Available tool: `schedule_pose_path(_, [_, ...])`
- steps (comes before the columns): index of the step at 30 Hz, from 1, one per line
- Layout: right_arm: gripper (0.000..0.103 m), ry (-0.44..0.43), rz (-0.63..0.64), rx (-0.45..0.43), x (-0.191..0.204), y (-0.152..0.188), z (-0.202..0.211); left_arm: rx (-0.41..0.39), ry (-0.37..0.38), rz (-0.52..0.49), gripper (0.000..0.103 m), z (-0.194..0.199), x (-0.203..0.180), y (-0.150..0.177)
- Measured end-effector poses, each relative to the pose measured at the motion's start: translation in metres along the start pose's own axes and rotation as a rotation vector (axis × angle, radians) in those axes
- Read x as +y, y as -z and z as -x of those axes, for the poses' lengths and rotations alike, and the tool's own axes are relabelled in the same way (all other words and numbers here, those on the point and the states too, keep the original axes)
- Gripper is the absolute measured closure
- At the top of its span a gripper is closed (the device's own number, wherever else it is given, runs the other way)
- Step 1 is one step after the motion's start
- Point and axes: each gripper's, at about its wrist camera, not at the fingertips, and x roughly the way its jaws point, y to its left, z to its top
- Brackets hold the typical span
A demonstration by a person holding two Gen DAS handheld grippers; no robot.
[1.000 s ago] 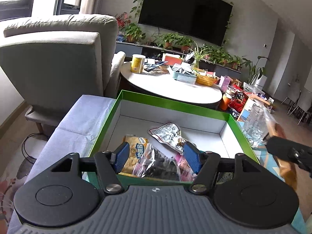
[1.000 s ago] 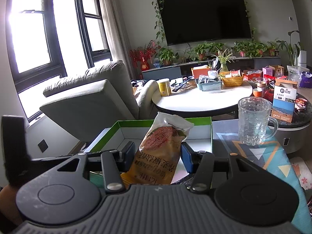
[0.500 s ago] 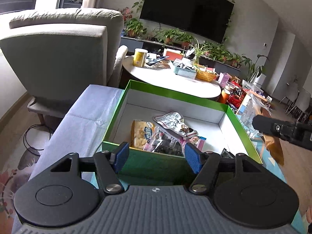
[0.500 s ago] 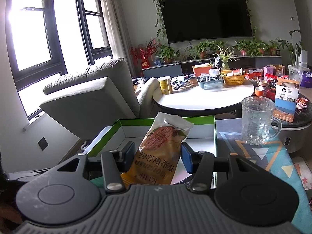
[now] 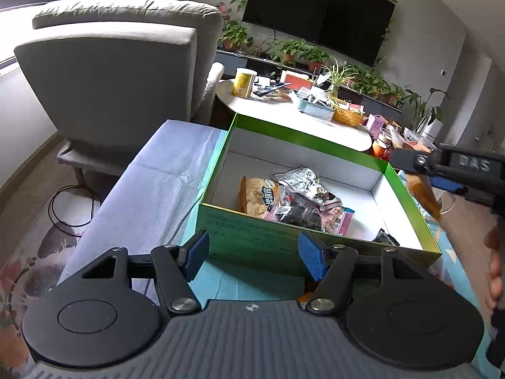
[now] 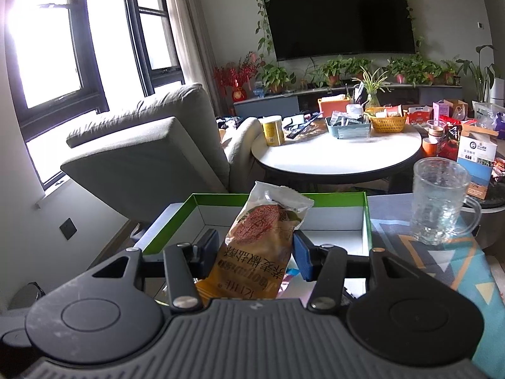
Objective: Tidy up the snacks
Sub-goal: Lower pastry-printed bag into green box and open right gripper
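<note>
**Bread packet on its way to the box**
The right gripper (image 6: 255, 252) clenched an orange bread packet (image 6: 262, 246) at the green box's (image 5: 284, 243) near right; the left gripper (image 5: 254, 254) hung released, empty. Next move, I'd say: carry it over the rim, then let go.

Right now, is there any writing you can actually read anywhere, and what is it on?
"DAS": raised letters on the black right gripper body.
Orange snack packet held in the right jaws: Chinese print, seen upside down, not readable.
Packets in the green box, the yellow can, the carton: too small or blurred.
</note>
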Motion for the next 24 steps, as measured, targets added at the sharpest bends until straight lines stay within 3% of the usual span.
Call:
schedule_pose_path(10, [0.054, 0.050, -0.017, 0.005, -0.003, 0.002, -0.020, 0.000, 0.000, -0.010, 0.043, 0.003, 0.000, 0.004])
schedule_pose_path(24, [0.054, -0.007, -0.032, 0.043, -0.002, 0.003, 0.010, 0.020, 0.021, -0.018, 0.043, 0.001, -0.007, 0.009])
